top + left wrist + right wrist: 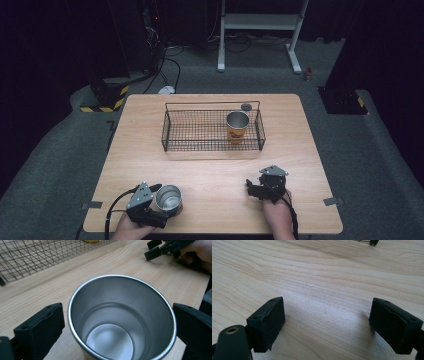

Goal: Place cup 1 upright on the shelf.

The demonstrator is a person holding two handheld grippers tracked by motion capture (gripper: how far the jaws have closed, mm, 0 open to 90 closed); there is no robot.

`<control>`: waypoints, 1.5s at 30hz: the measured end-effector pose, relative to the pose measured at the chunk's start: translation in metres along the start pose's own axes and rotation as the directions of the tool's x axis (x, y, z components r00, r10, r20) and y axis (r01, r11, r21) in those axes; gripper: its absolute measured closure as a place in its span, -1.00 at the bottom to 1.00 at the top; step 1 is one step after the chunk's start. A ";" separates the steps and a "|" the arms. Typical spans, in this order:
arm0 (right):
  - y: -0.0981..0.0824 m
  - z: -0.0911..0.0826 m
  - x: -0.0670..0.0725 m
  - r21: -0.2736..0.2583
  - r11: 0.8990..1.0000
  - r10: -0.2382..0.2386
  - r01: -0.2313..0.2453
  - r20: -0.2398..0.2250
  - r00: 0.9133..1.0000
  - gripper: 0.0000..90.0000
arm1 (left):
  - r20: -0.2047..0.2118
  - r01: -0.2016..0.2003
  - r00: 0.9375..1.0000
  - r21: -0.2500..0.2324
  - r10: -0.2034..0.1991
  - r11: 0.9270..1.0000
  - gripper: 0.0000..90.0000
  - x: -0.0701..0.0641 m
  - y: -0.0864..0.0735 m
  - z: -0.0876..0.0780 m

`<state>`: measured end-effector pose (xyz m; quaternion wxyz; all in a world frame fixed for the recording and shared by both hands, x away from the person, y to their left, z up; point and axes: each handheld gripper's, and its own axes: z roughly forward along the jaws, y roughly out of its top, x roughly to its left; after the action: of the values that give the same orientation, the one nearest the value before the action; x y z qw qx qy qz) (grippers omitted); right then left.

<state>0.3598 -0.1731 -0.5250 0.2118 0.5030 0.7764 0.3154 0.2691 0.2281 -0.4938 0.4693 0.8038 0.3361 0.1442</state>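
Observation:
A shiny steel cup [168, 198] stands upright near the table's front left. My left gripper [161, 202] is open, one jaw on each side of the cup. In the left gripper view the cup [122, 320] is empty, with a thin gap showing at the left jaw. Over bare wood at the front right, my right gripper [250, 189] is open with nothing between its jaws [327, 322]. It also appears at the top right of the left gripper view [160, 248]. A second cup [237, 127] with an orange wrap stands inside the wire basket [212, 146].
The black wire basket sits at the table's middle back, its mesh [37, 255] in front of my left gripper. A small dark round object [246, 106] lies behind it. The wooden table [215, 170] has bare room between the grippers and the basket.

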 end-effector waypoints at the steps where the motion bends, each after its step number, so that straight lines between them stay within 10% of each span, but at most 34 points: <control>1: 0.000 0.000 0.000 0.000 1.000 0.000 0.000 0.000 1.000 -0.70 | -0.001 -0.005 1.000 0.006 0.005 1.000 -0.99 -0.001 0.000 0.001; 27: 0.000 0.000 0.000 0.000 1.000 0.000 0.000 0.000 1.000 -0.70 | -0.039 -0.089 0.995 -0.005 0.088 0.996 -0.62 -0.001 -0.005 0.002; 45: 0.000 0.000 0.000 0.000 1.000 0.000 0.000 0.000 1.000 -0.70 | -0.079 -0.061 0.995 -0.059 0.056 0.996 -0.59 0.009 -0.004 -0.006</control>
<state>0.3598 -0.1731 -0.5250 0.2117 0.5030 0.7764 0.3153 0.2703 0.2395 -0.4951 0.4757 0.7924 0.3257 0.1992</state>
